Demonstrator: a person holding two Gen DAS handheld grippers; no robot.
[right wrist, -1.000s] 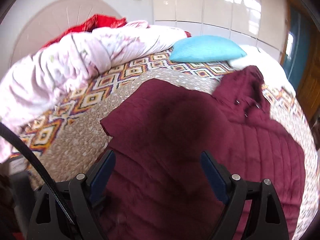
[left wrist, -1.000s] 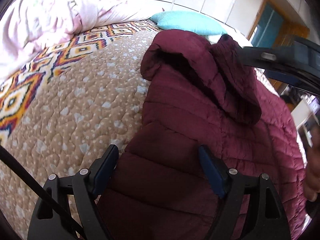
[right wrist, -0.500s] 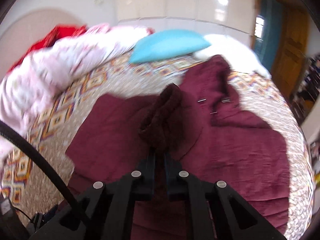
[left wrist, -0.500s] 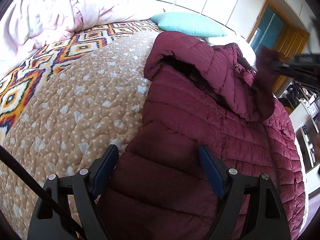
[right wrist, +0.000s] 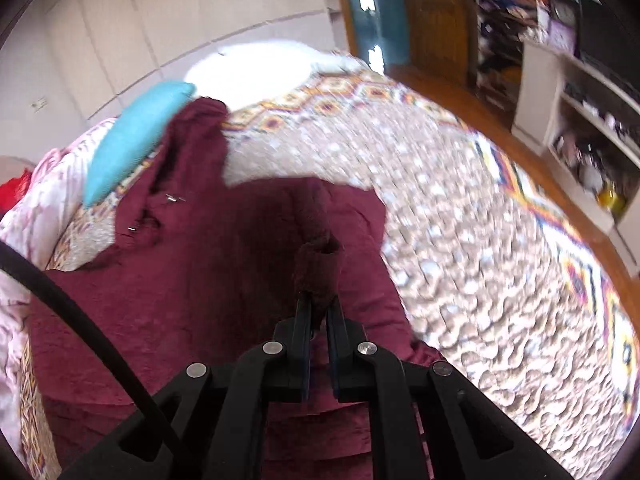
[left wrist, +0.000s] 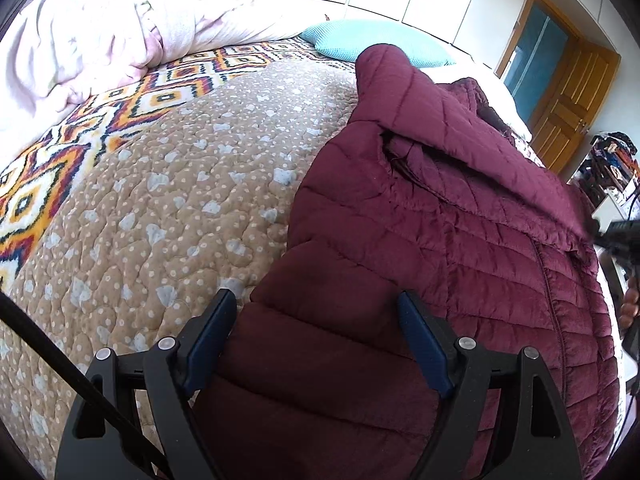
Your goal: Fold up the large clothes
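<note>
A maroon quilted puffer jacket (left wrist: 420, 248) lies on the bed, its hood toward the pillows. My left gripper (left wrist: 316, 328) is open, its blue-padded fingers just above the jacket's near left part, holding nothing. My right gripper (right wrist: 318, 304) is shut on a sleeve cuff (right wrist: 318, 268) of the jacket (right wrist: 192, 272) and holds the sleeve stretched over the jacket body. The right gripper also shows at the right edge of the left wrist view (left wrist: 618, 236).
The bed carries a beige dotted quilt (left wrist: 160, 208) with a bright diamond-pattern border. A pink-white duvet (left wrist: 100, 32) and a teal pillow (left wrist: 360, 40) lie at the head. White shelves with clutter (right wrist: 576, 120) and a wooden door (left wrist: 568, 104) stand to the right.
My right gripper shut on the sleeve cuff and carried it to the right across the jacket, swinging its view toward the shelves. The left gripper stayed open and hardly moved.
</note>
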